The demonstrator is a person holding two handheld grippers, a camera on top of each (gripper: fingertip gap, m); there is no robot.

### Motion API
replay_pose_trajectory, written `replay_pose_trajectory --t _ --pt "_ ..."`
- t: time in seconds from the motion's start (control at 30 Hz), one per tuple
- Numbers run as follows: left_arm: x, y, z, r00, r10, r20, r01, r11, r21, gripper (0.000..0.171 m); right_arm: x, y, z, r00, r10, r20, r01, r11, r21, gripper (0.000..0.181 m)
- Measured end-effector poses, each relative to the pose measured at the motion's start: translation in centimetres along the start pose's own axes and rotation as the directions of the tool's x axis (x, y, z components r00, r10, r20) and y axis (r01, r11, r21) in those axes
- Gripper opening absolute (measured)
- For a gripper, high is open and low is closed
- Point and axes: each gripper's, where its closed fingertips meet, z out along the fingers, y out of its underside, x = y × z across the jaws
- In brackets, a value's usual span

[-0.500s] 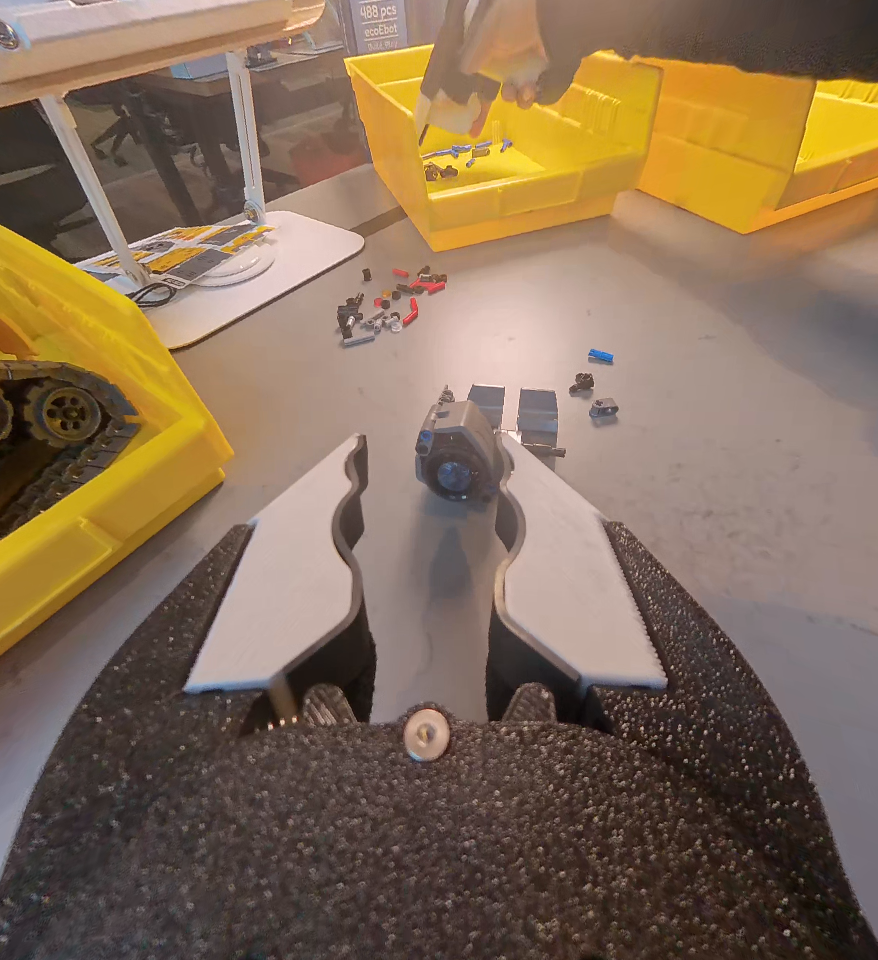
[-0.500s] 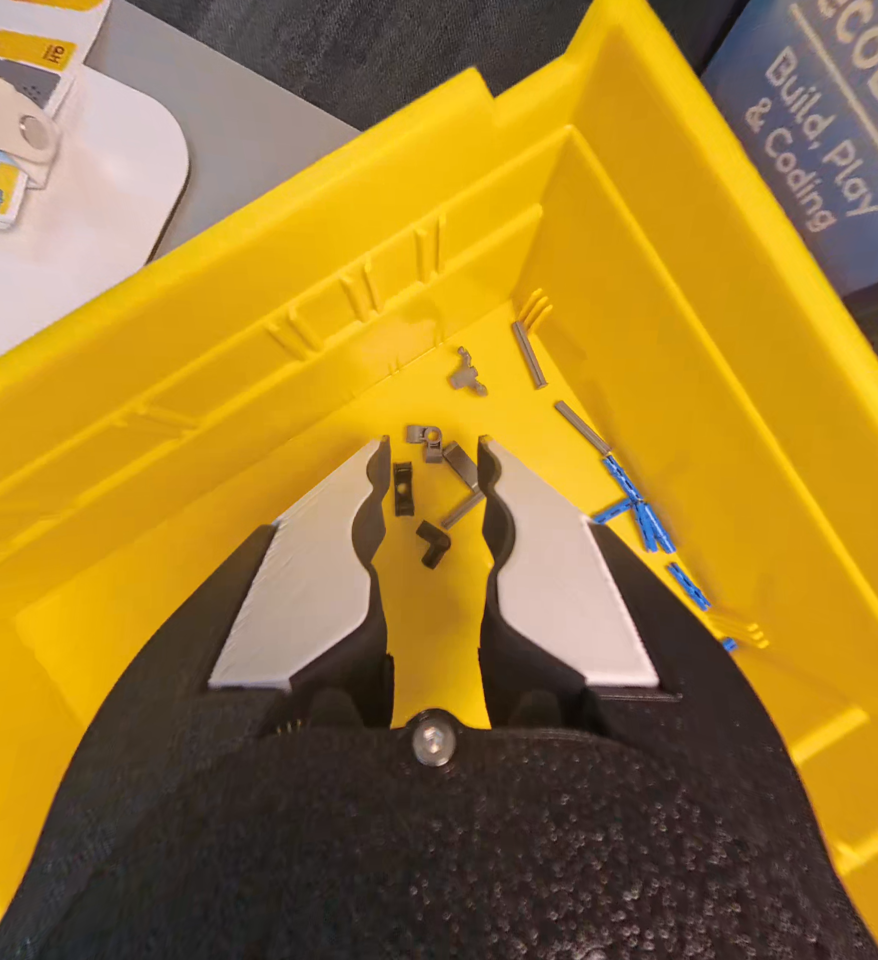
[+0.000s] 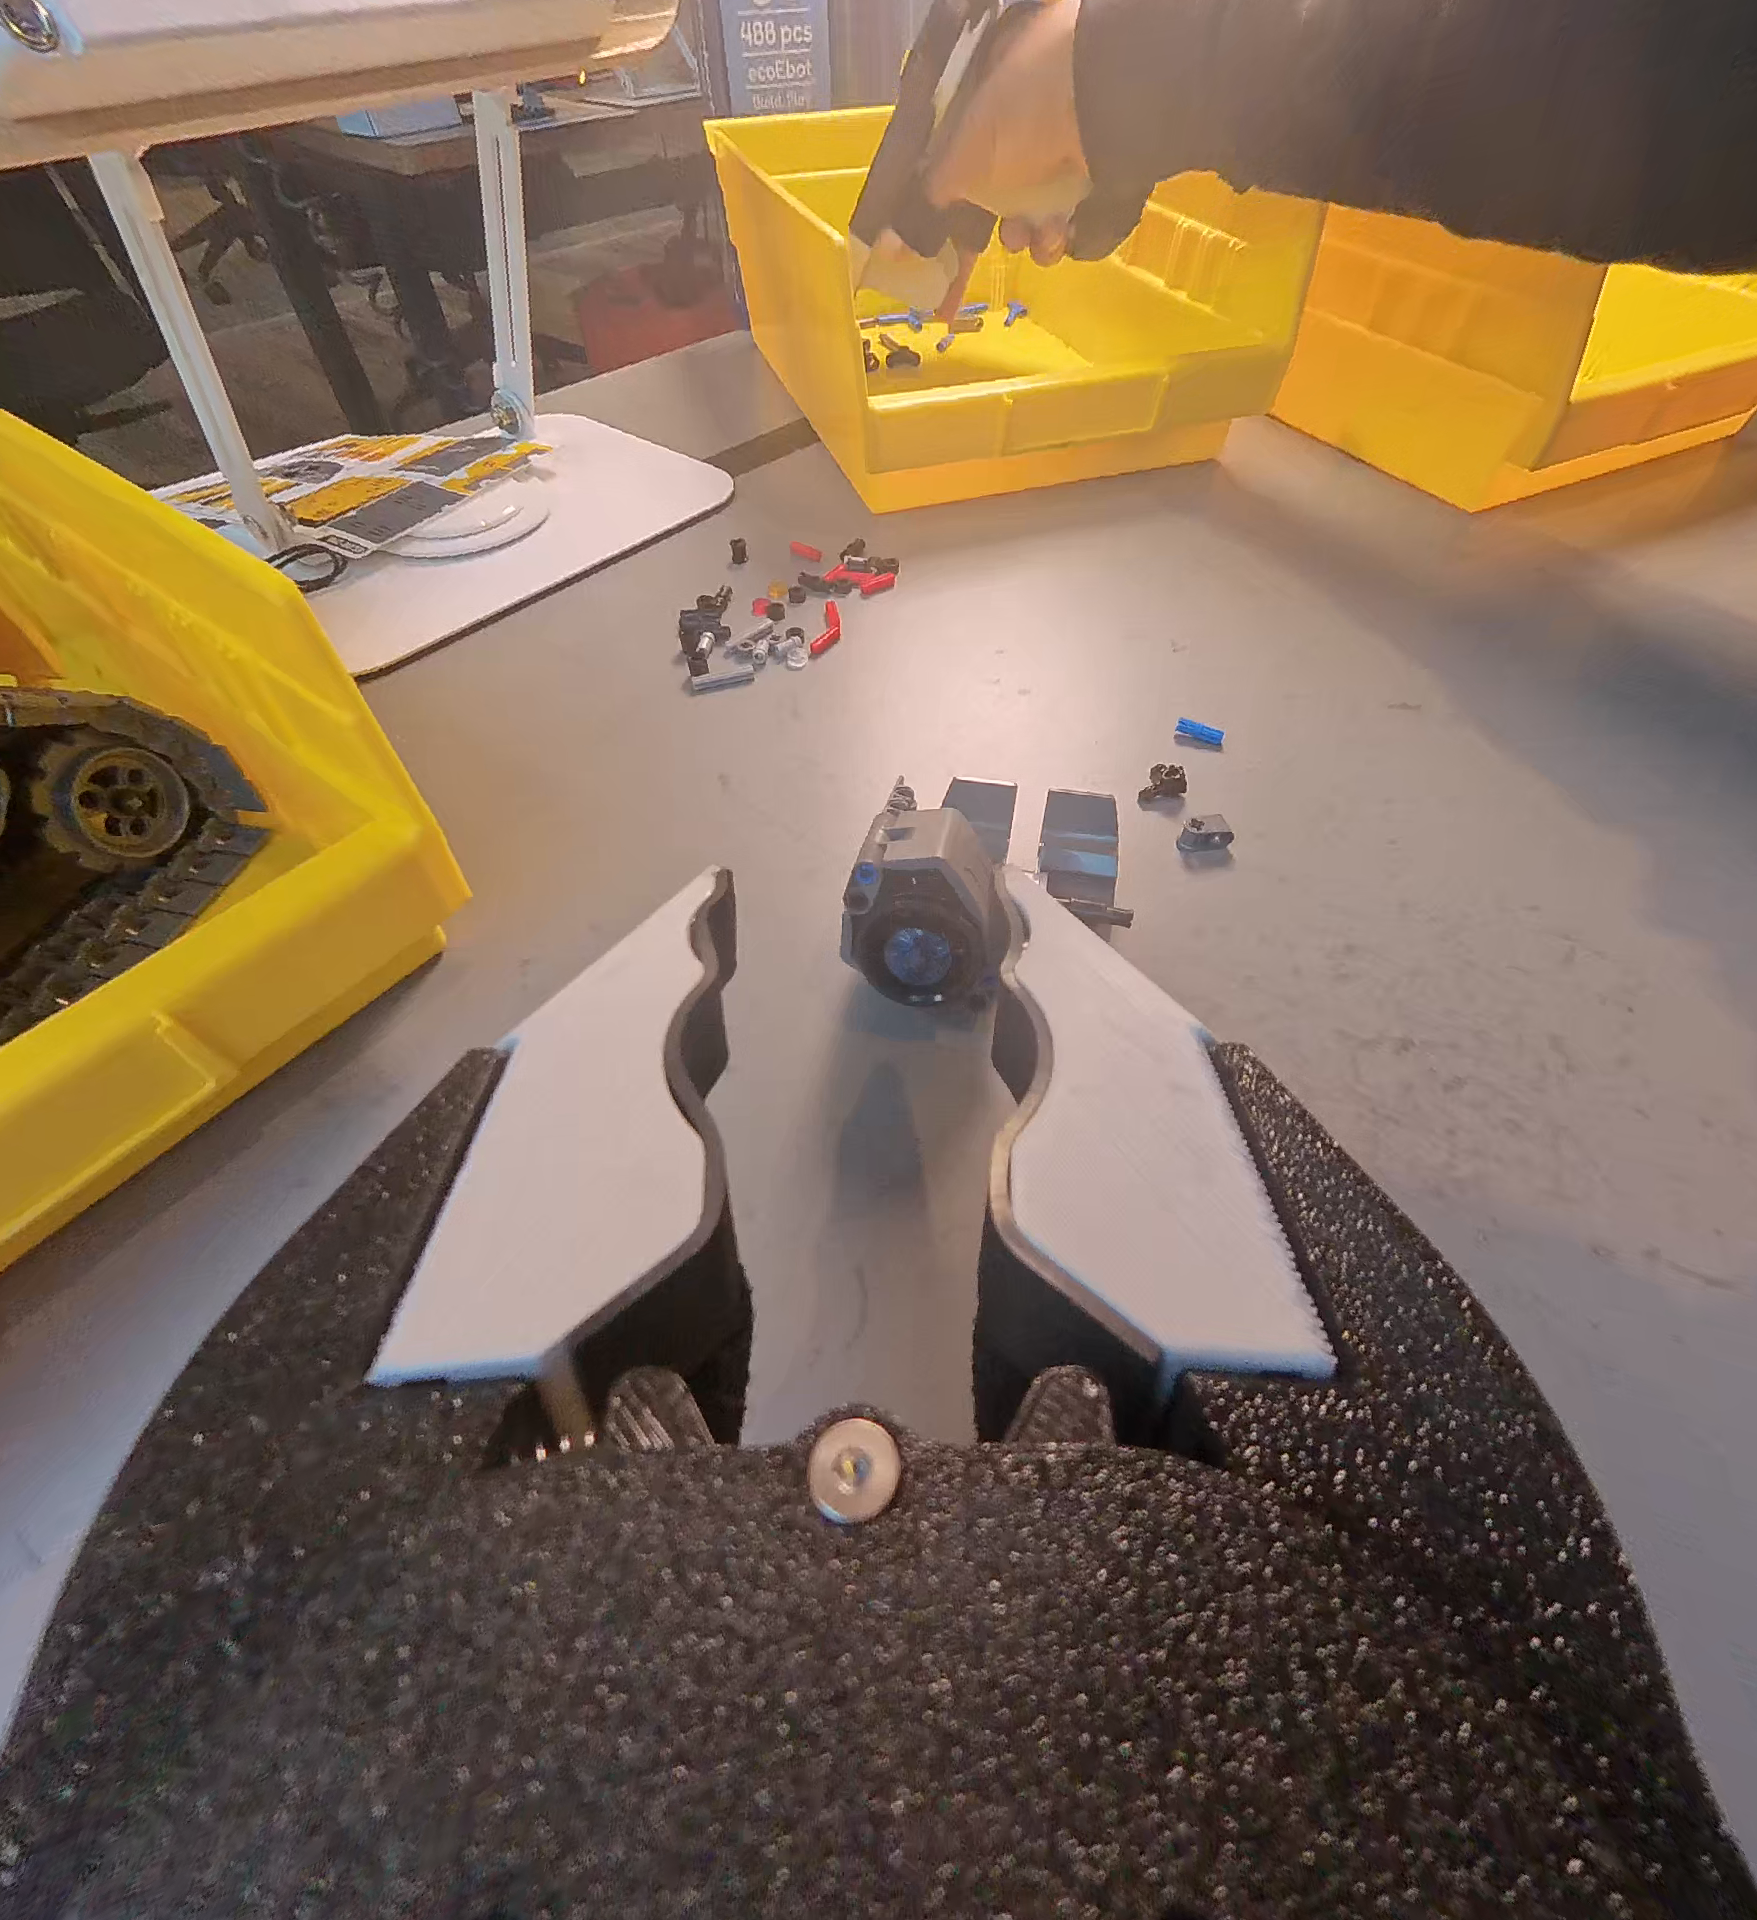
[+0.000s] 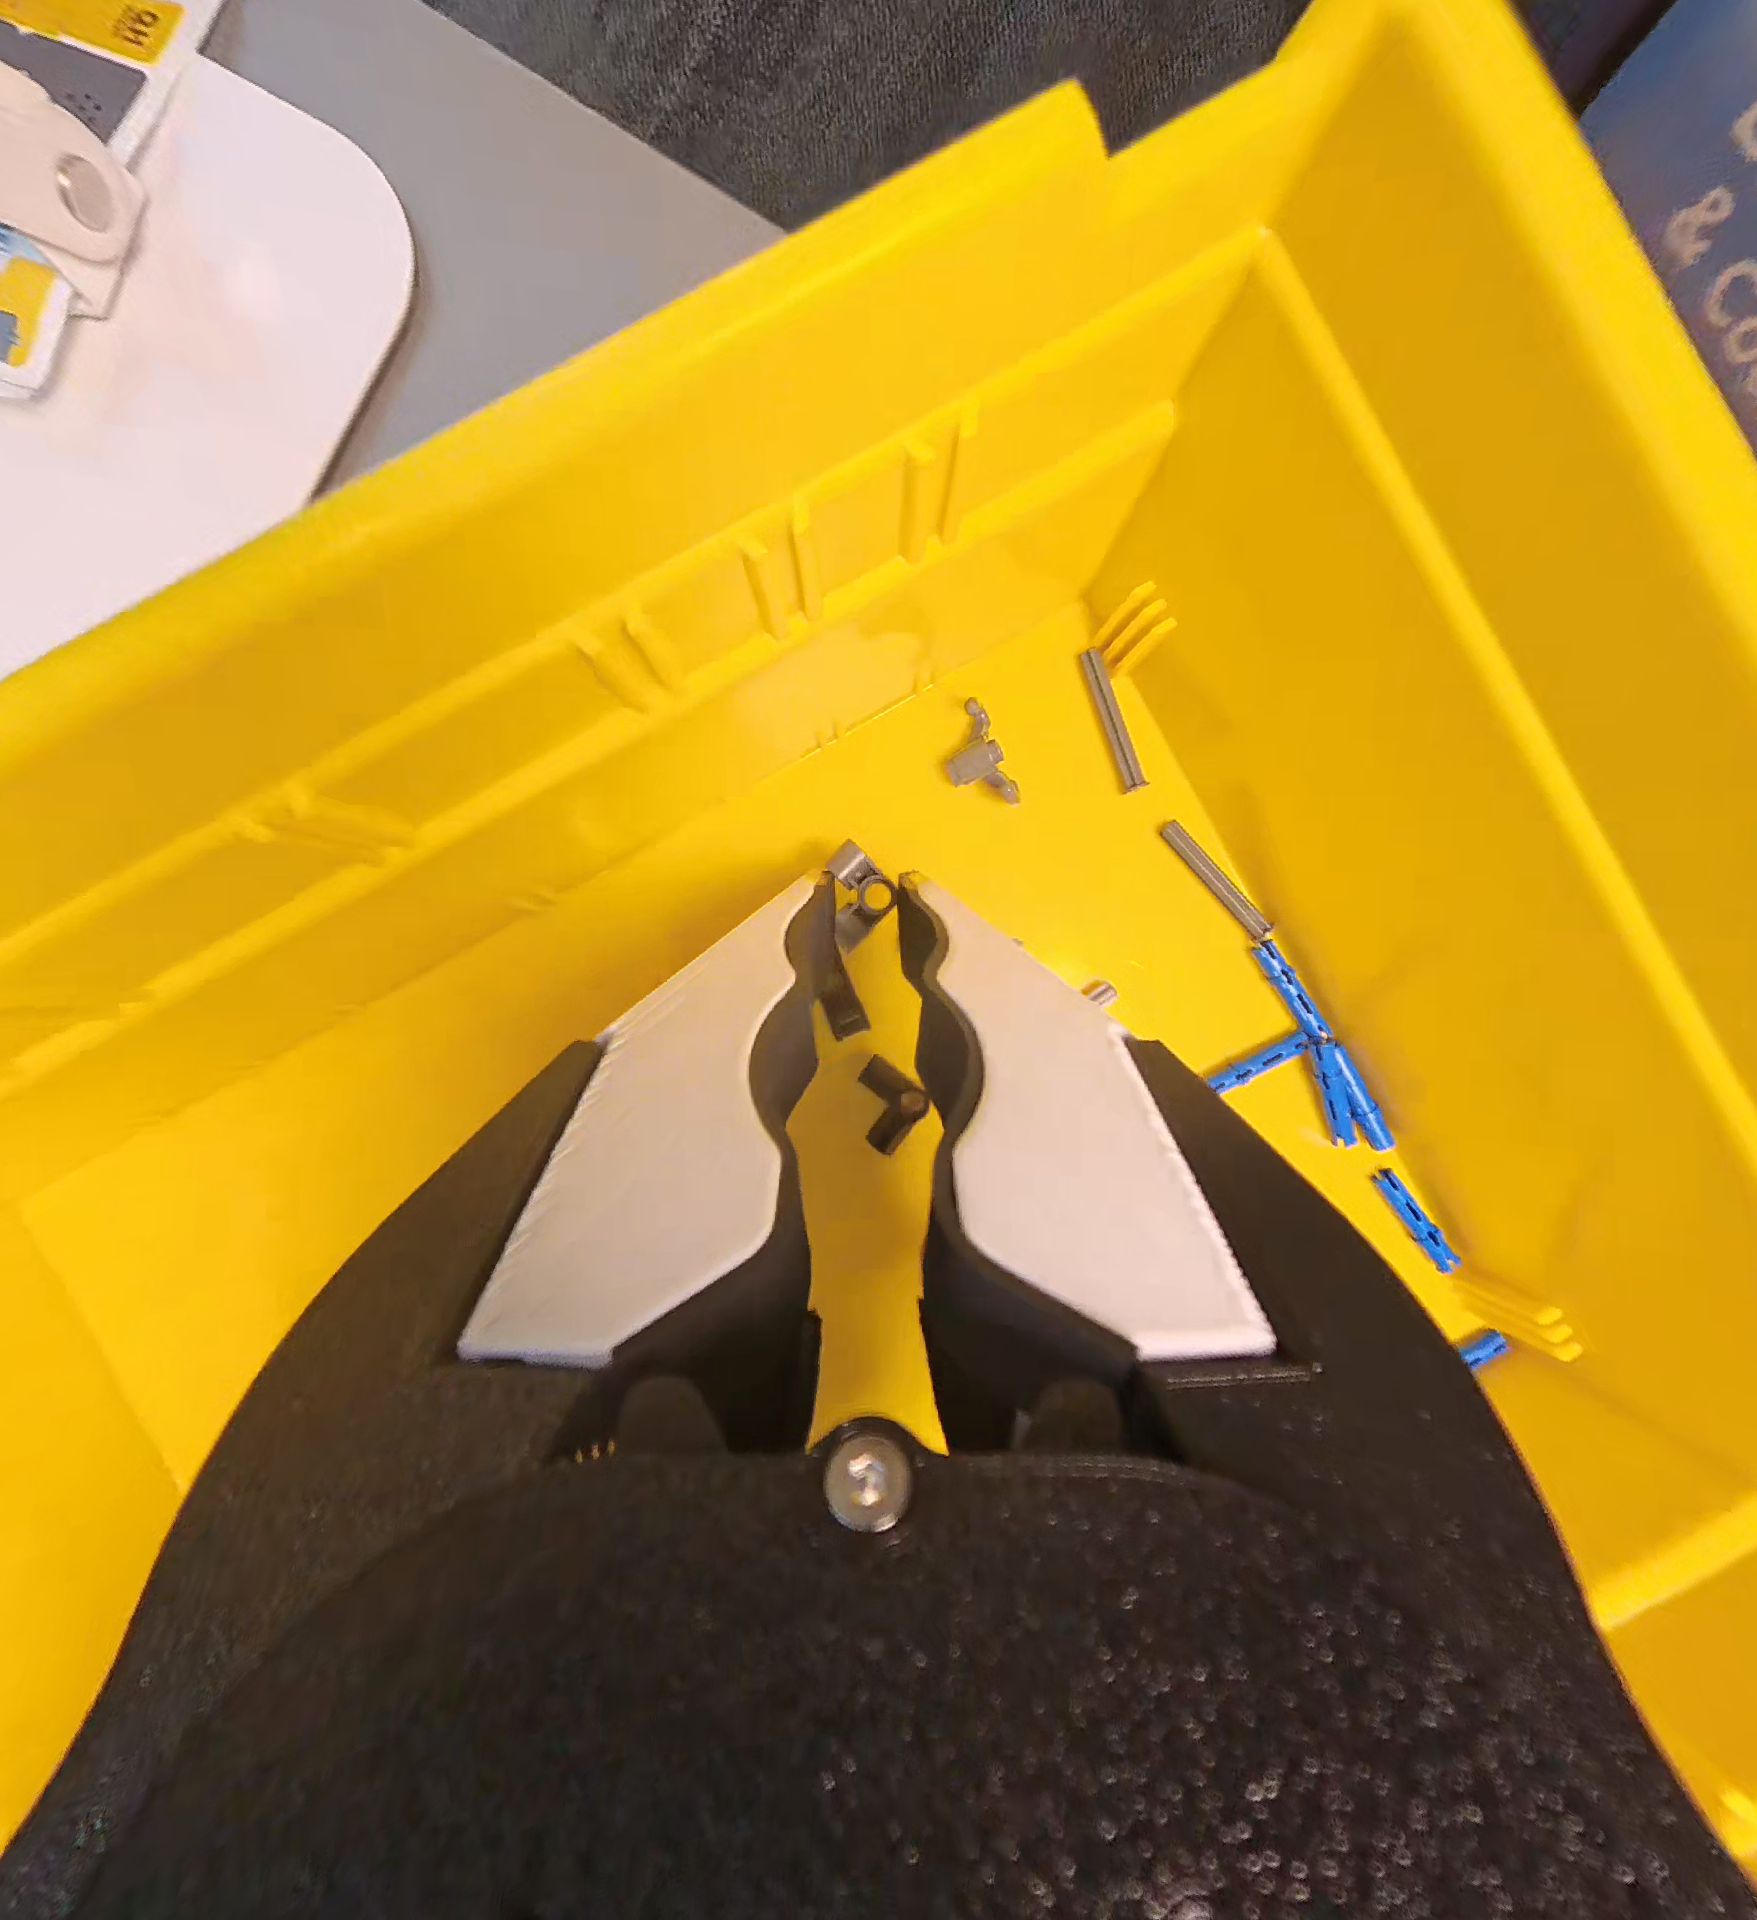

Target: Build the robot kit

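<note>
Since half a second earlier, the right gripper (image 4: 861, 891) had narrowed its white fingers until the tips pinched a small grey angled connector piece (image 4: 856, 906) on the floor of the yellow plastic bin (image 4: 541, 665); the piece was gripped but not lifted. The left gripper (image 3: 866, 914) had not moved, its fingers spread around, but not clamping, a grey motor block with a blue hub (image 3: 921, 923) on the grey tabletop (image 3: 1425, 1039). That bin also held blue pins (image 4: 1315, 1049), grey axles (image 4: 1113, 719) and a black elbow piece (image 4: 893, 1114). Another yellow bin (image 3: 230, 997) held a tracked vehicle (image 3: 53, 831).
</note>
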Motion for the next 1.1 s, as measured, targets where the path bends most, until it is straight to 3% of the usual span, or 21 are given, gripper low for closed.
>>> replay_pose_trajectory --t 0.1,0.2,0.33,0.43,0.57,0.7,0.87,1.1 --pt "0.0 0.0 0.0 1.0 -0.004 0.0 0.004 1.0 0.003 0.047 -1.2 -0.8 -2.7 0.998 -0.048 0.029 0.047 0.998 0.032 0.011" --pt "0.1 0.0 -0.1 1.0 0.003 -0.001 -0.003 1.0 0.004 0.047 -4.6 -0.8 -6.7 0.982 -0.18 0.057 0.176 0.982 0.073 0.011" --pt "0.3 0.0 0.0 1.0 0.019 -0.003 -0.019 1.0 0.0 0.048 -13.7 1.1 -13.0 0.926 -0.349 0.142 0.317 0.925 0.208 0.011" --pt "0.4 0.0 0.0 1.0 0.022 -0.006 -0.022 1.0 0.0 0.048 -20.4 5.6 -15.3 0.874 -0.443 0.198 0.394 0.887 0.241 0.011" --pt "0.6 0.0 0.0 0.999 0.035 -0.004 -0.035 0.999 -0.002 0.049 -26.9 13.0 -14.3 0.829 -0.473 0.298 0.425 0.88 0.212 0.012" --pt "0.7 0.1 0.1 0.999 0.048 0.001 -0.048 0.999 -0.008 0.049 -30.1 17.4 -12.2 0.809 -0.484 0.334 0.439 0.875 0.206 0.012" --pt "0.7 0.2 0.1 0.999 0.054 0.004 -0.054 0.998 -0.012 0.049 -30.8 19.4 -10.5 0.809 -0.488 0.328 0.457 0.873 0.171 0.012" --pt "0.8 0.2 0.1 0.998 0.057 0.002 -0.057 0.998 -0.012 0.049 -30.7 19.1 -10.5 0.813 -0.482 0.328 0.447 0.876 0.179 0.02"
